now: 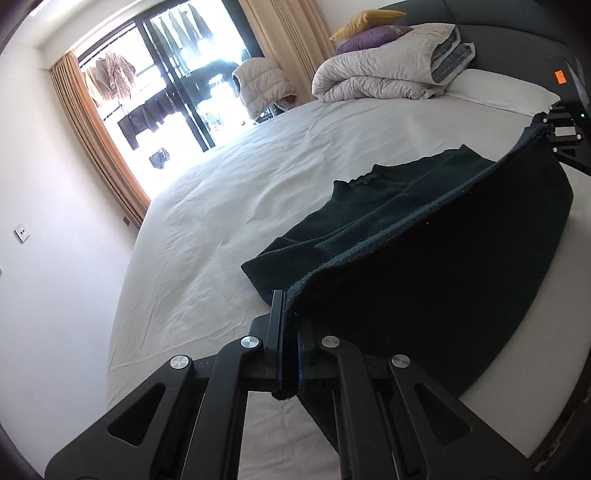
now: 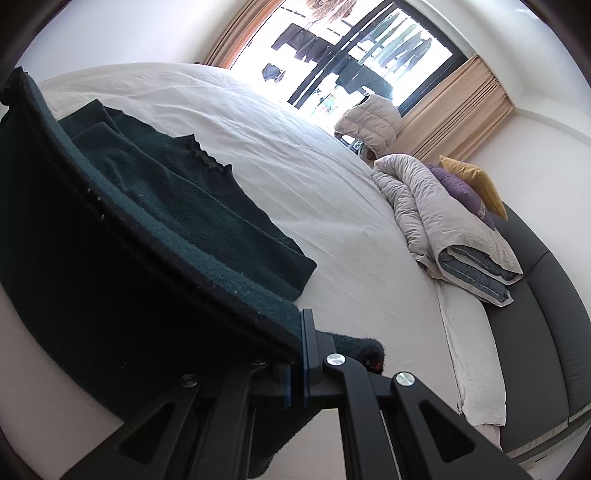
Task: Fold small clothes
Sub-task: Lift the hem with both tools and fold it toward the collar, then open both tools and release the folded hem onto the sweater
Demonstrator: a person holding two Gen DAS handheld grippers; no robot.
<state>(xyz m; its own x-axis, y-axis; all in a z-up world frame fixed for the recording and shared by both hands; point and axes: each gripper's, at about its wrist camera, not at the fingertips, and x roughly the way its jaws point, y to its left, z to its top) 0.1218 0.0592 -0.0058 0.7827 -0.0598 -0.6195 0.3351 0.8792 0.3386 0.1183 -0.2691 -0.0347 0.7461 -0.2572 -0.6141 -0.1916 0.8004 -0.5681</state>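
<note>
A dark green sweater (image 1: pixel 424 229) of thick, nubbly fleece is pinched at its hem by both grippers. The left gripper (image 1: pixel 287 317) is closed tight on one hem corner, the cloth being squeezed into a thin line between its flat black pads, with a small tuft poking out below them. The right gripper (image 2: pixel 301 332) is likewise clamped on the other corner, a rounded lump of fabric bulging out to the right of its fingers. Between the two grips the hem is stretched into a raised, ribbed band, and below it the cloth hangs as a dark sheet down to the bed (image 1: pixel 229 192).

Ahead of the fingers the rest of the sweater lies flat on the bed, its sleeves folded inward across the body and its collar (image 2: pixel 207 157), with a wavy, ruffled edge, farthest from the fingertips. The bed is covered by a white, finely creased sheet. Further beyond the fingers a puffy, quilted beige duvet (image 1: pixel 384 70) is seen folded into a bulky roll, with a purple cushion (image 1: pixel 369 37) and a yellow cushion (image 1: pixel 365 20) resting against it. Beyond the bed a bright window (image 2: pixel 351 48) is framed by pleated tan curtains (image 1: pixel 92 147).
</note>
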